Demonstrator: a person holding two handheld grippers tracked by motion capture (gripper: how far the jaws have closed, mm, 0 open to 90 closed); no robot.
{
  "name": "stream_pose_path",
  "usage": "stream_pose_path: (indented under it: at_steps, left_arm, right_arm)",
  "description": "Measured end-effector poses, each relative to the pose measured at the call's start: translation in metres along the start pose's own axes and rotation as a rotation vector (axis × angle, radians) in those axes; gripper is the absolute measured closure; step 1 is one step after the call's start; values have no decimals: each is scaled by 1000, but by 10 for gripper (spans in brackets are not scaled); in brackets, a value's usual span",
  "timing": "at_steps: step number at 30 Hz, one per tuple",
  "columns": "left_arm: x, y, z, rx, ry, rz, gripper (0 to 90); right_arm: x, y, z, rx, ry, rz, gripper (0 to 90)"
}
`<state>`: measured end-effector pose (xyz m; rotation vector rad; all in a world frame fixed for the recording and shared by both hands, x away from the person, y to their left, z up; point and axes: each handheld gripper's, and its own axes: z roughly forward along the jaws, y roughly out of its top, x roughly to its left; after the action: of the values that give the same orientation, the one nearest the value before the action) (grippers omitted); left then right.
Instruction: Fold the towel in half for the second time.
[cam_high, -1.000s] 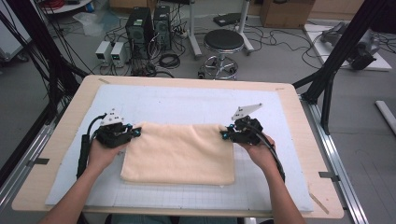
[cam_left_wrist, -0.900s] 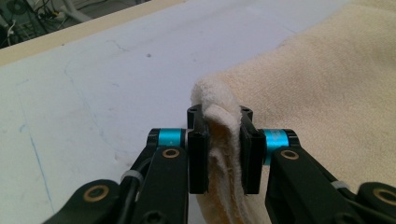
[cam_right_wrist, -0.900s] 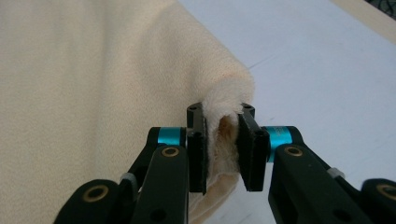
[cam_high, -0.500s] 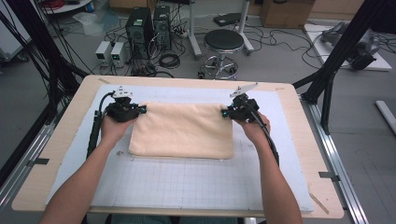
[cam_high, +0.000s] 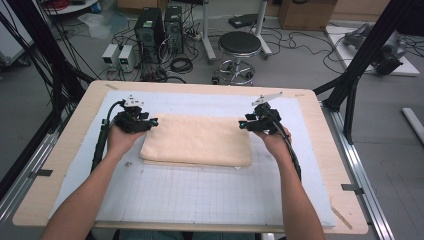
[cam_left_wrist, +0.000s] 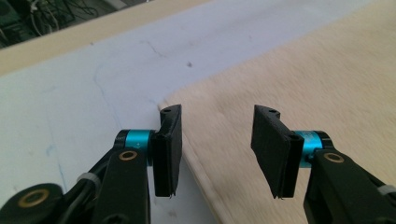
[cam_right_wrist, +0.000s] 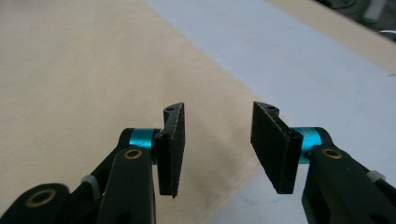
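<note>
Cloth (cam_high: 197, 140), cream and folded into a flat rectangle, lies on the far half of the table (cam_high: 65, 150), with a gripper at each of its two far corners

The left gripper (cam_high: 150, 121) hangs at the cloth's far left corner (cam_left_wrist: 299, 79) and the right gripper (cam_high: 243, 124) at its far right corner (cam_right_wrist: 84, 70); both have just been opening, their jaws now stand part-way apart with nothing pinched, and the cloth edge lies flat under each gap. No brand, label or writing can be read. The wooden table carries a white mat (cam_high: 200, 195) printed with a faint grid. Beyond it, on a grey floor, are a round black stool (cam_high: 240, 45), computer towers (cam_high: 160, 25), tangled cables and black frame posts
</note>
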<state>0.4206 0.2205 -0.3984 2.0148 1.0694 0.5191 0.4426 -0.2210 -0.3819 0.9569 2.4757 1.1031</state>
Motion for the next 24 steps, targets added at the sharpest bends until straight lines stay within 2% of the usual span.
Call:
stream_pose_path:
  at_steps: [1,3,5,7,11,13,16,17,21,24]
  left_arm:
    - [-2,-4,-2,9,-2,10,534]
    - [-5,-15,-8,-20,-18,11,533]
    - [-6,-23,-9,-29,-32,4,532]
    - [-7,-30,-10,-29,-57,18,531]
    - [-11,-38,-8,-32,-99,21,495]
    - [-15,-40,-6,-7,-126,32,472]
    - [-22,-44,-1,36,-126,85,474]
    - [-24,-45,0,36,-121,94,472]
    - [-23,-48,-1,21,-127,73,468]
    - [-23,-47,-3,21,-124,79,457]
  right_arm:
    - [4,-2,1,19,1,-10,546]
    - [9,-7,5,31,11,-35,541]
    - [12,-11,8,37,25,-25,531]
    - [13,-16,13,47,32,-7,523]
    - [17,-26,21,54,28,10,517]
    - [18,-30,25,53,30,22,518]
    - [18,-34,29,57,27,31,524]
    - [19,-35,30,55,22,35,523]
    - [20,-35,30,61,15,35,520]
    - [20,-34,30,59,12,28,501]
